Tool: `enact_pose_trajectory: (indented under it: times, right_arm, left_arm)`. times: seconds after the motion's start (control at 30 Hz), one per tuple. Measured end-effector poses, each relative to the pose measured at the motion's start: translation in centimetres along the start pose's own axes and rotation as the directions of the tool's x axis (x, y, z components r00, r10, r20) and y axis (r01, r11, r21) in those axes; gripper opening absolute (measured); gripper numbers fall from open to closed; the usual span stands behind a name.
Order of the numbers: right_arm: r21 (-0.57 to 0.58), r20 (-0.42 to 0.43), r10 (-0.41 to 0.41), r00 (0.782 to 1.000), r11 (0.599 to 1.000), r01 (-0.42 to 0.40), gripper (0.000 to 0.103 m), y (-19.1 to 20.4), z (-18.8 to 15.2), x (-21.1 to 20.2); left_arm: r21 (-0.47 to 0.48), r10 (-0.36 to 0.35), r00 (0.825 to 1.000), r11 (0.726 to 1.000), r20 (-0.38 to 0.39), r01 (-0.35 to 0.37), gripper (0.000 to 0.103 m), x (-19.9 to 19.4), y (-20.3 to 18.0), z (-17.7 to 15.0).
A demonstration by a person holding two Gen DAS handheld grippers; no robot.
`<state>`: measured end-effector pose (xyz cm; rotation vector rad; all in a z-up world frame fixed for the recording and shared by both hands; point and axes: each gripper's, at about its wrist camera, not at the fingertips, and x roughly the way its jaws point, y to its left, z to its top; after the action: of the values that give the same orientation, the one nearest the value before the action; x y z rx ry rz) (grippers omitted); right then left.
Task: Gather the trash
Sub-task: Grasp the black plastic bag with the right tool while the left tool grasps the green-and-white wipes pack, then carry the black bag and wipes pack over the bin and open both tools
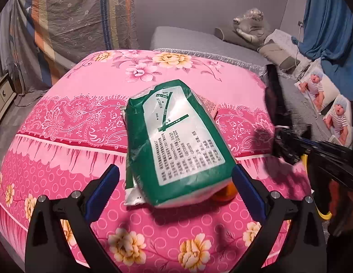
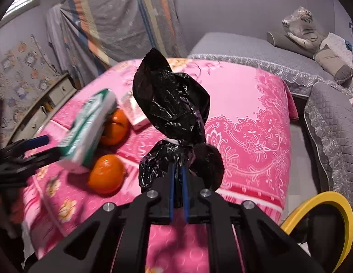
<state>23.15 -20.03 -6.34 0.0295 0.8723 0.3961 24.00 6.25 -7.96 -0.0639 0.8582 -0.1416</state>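
A green and white plastic packet [image 1: 176,134] lies tilted on the pink floral cloth [image 1: 74,118], propped on an orange [image 1: 224,195]. My left gripper [image 1: 176,175] is open and straddles the packet's near end. Its right finger [image 1: 242,182] is against the packet's edge, while a strip of cloth shows beside the left finger [image 1: 108,182]. My right gripper [image 2: 177,166] is shut on a crumpled black plastic bag [image 2: 172,104], held up over the cloth. In the right wrist view the packet [image 2: 90,127] leans on two oranges [image 2: 106,173], with the left gripper [image 2: 28,150] at its left.
A small white carton [image 2: 135,113] lies behind the far orange [image 2: 115,125]. A grey quilted bed [image 2: 244,45] with cushions and a wrapped plush toy [image 2: 301,25] borders the far and right sides. A cabinet [image 2: 53,95] stands on the left. A gap to the floor [image 2: 299,150] runs along the right edge.
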Motion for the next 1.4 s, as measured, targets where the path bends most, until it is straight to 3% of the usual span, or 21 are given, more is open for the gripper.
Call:
enact_pose_trajectory:
  times: [0.13, 0.27, 0.4, 0.53, 0.73, 0.8, 1.0, 1.07, 1.2, 1.4]
  right_arm:
    - [0.003, 0.032, 0.039, 0.999, 0.999, -0.039, 0.006, 0.1, -0.7, -2.3]
    - [-0.003, 0.051, 0.066, 0.997, 0.998, -0.065, 0.006, 0.5, -1.2, -3.4]
    - [0.001, 0.064, 0.085, 0.994, 0.996, -0.085, 0.006, 0.7, -1.5, -3.8]
    - [-0.003, 0.067, 0.098, 0.993, 0.995, -0.098, 0.006, 1.0, -1.8, -3.9]
    - [-0.006, 0.063, 0.104, 0.993, 0.995, -0.104, 0.006, 1.1, -2.3, -4.2]
    - [0.001, 0.064, 0.104, 0.993, 0.995, -0.105, 0.006, 0.9, -2.4, -4.3]
    - [0.021, 0.061, 0.117, 0.991, 0.993, -0.119, 0.006, 0.6, -2.5, -4.5]
    - [0.021, 0.060, 0.120, 0.991, 0.992, -0.121, 0.006, 0.8, -2.5, -4.6]
    - [0.020, 0.058, 0.127, 0.990, 0.991, -0.129, 0.006, 1.2, -2.7, -4.8]
    - [0.014, 0.075, 0.150, 0.986, 0.988, -0.151, 0.006, 2.2, -2.9, -6.4]
  left_arm:
    - [-0.030, -0.028, 0.999, 0.999, -0.015, 0.028, 0.094, 0.7, -0.5, 0.7]
    - [0.004, -0.029, 0.999, 1.000, -0.021, 0.029, 0.094, 1.1, -1.5, 1.6]
    - [0.008, 0.043, 0.998, 0.999, -0.052, -0.043, 0.095, 2.7, -1.7, 2.5]
    - [-0.030, 0.050, 0.992, 0.998, -0.117, -0.054, 0.094, 5.2, -0.9, 2.8]
    - [-0.006, 0.095, 0.990, 0.995, -0.105, -0.096, 0.094, 6.7, -0.8, 2.8]
    - [-0.011, 0.098, 0.990, 0.995, -0.106, -0.099, 0.081, 6.8, -0.5, 2.7]
    - [0.012, 0.107, 0.993, 0.994, -0.043, -0.107, 0.039, 4.4, 0.3, 2.0]
    - [0.022, 0.103, 0.995, 0.995, -0.010, -0.102, 0.033, 3.1, 0.4, 1.7]
    - [-0.025, 0.039, 0.997, 0.999, 0.060, -0.037, 0.030, 0.0, 1.9, 0.8]
    - [-0.026, 0.036, 0.966, 0.999, 0.258, -0.031, 0.030, -7.3, 3.1, -1.1]
